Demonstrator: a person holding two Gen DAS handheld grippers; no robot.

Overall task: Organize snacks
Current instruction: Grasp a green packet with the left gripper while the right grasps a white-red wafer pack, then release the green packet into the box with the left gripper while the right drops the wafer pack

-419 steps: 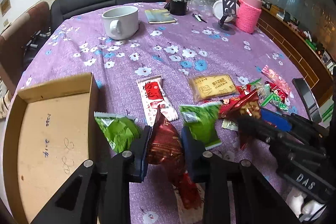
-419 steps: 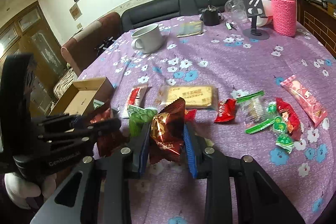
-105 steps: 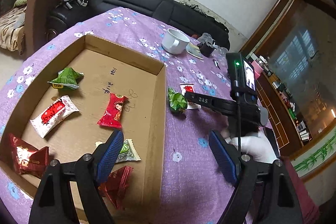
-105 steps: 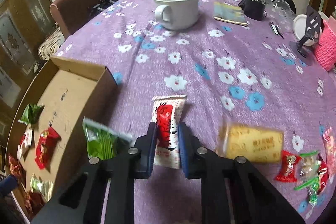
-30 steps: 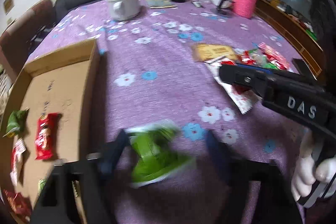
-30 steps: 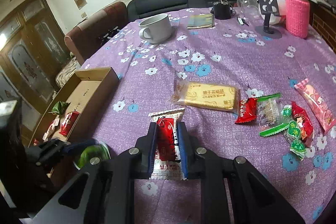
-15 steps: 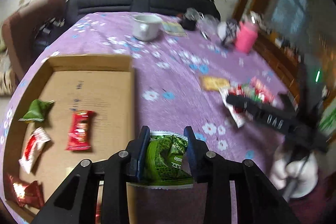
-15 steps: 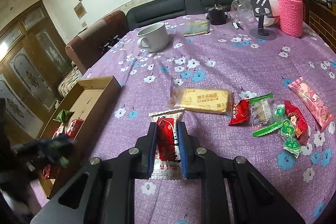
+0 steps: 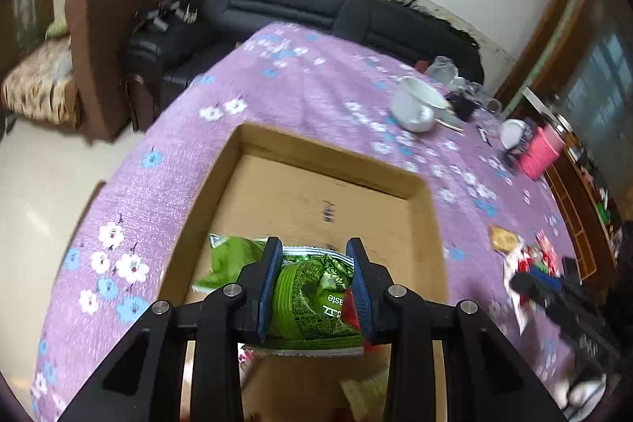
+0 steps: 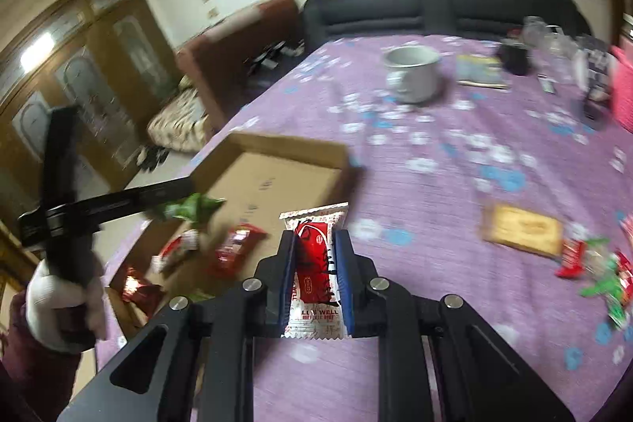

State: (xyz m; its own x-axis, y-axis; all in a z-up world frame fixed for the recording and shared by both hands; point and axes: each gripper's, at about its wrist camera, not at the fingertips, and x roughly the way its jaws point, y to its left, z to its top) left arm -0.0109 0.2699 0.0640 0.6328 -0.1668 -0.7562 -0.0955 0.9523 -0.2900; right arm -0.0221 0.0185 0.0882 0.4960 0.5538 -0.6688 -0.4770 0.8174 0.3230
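My left gripper [image 9: 315, 285] is clamped on a green snack packet [image 9: 312, 303], pads pressing both its sides, hanging over the near half of the cardboard box [image 9: 277, 149]. Another green packet [image 9: 231, 260] lies in the box at ten o'clock of the jaws. My right gripper [image 10: 315, 273] is squeezed nearly flat on a white-and-red wrapper [image 10: 315, 256], held above the purple flowered tablecloth [image 10: 435, 192] just beside the box's right wall. At three o'clock the yellow biscuit pack [image 10: 522, 230] and a heap of small sweets [image 10: 597, 267] lie loose. The white mug [image 10: 413, 74] sits at twelve.
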